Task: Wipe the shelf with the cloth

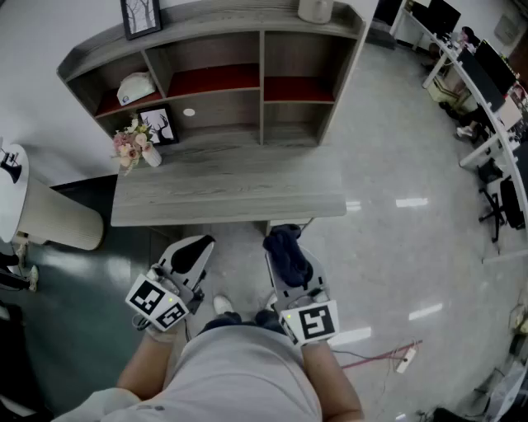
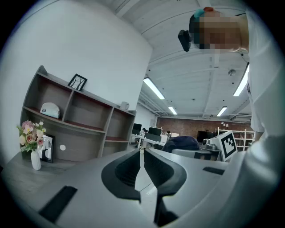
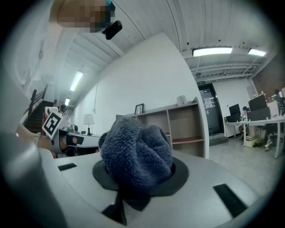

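The grey wooden shelf with red boards stands on a grey desk ahead of me; it also shows as the shelf in the left gripper view and the shelf in the right gripper view. My right gripper is shut on a bunched dark blue cloth just below the desk's front edge. That cloth fills the right gripper view and hides the fingertips. My left gripper is beside it, held level, shut and holding nothing.
On the desk stand a flower vase and a small picture. A white cap lies in the left compartment. A framed picture and a white pot sit on top. A white lamp is at left, office desks at right.
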Motion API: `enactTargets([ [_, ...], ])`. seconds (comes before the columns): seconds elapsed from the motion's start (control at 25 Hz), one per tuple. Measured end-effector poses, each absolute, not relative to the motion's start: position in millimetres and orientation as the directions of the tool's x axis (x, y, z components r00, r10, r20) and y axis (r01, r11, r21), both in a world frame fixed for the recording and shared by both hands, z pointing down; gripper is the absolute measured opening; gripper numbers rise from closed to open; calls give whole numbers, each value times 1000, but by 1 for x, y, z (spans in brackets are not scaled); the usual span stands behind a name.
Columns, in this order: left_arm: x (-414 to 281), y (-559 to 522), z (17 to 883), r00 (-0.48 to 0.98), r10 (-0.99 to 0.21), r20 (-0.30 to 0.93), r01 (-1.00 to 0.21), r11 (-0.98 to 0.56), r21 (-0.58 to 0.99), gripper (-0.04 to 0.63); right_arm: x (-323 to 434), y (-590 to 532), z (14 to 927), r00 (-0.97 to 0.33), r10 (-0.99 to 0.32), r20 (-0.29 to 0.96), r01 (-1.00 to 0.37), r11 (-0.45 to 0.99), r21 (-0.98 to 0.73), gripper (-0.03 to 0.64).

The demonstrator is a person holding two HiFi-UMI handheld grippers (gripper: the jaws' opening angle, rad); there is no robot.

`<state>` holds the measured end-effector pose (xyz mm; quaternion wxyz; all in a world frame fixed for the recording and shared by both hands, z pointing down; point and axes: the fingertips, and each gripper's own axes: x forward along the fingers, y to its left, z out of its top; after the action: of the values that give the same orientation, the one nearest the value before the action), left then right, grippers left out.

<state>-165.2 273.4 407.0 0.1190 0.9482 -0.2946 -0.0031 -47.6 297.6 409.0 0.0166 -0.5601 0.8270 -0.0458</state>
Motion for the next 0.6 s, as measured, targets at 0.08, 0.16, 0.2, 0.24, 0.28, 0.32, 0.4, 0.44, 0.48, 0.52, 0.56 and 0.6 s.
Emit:
enactTargets([
  [0.08,-155,273,408,824,-562,68,-561,-794,235,37,-37,297,410,-373,-928,23,-925,369,-93,107],
  [0.16,-144,273,409,822,-564,74,-564,-791,236,37,-26,297,410,-375,-927,24,-924,371,-94,107],
  [0.2,-138,273,409,821,-565,78,-566,-791,233,37,-21,297,411,-377,-926,24,-923,373,-95,107],
  [0.24,-132,272,408,820,-567,80,-568,-790,230,37,-15,296,411,-379,-925,23,-922,375,-98,107],
  [0.28,-126,272,408,818,-568,83,-571,-789,226,37,-9,295,411,-380,-925,20,-921,376,-104,107],
  [0.32,-120,272,408,817,-571,87,-574,-788,222,37,-3,294,411,-381,-925,16,-919,377,-116,107],
  [0.4,-110,273,409,812,-575,99,-581,-784,217,37,9,293,410,-388,-922,7,-912,383,-148,107],
  [0.44,-105,274,410,810,-576,106,-584,-783,215,37,15,293,410,-396,-918,7,-908,390,-154,107],
  [0.48,-100,275,411,809,-577,111,-587,-781,214,37,21,294,412,-403,-915,10,-906,397,-150,107],
  [0.52,-95,275,412,808,-577,115,-588,-781,213,37,26,293,414,-405,-914,11,-905,399,-144,109],
  [0.56,-91,274,413,809,-576,118,-587,-781,212,37,31,291,415,-402,-916,9,-907,397,-144,109],
  [0.6,-87,274,414,810,-574,122,-586,-782,212,37,35,290,417,-397,-918,8,-907,392,-152,108],
])
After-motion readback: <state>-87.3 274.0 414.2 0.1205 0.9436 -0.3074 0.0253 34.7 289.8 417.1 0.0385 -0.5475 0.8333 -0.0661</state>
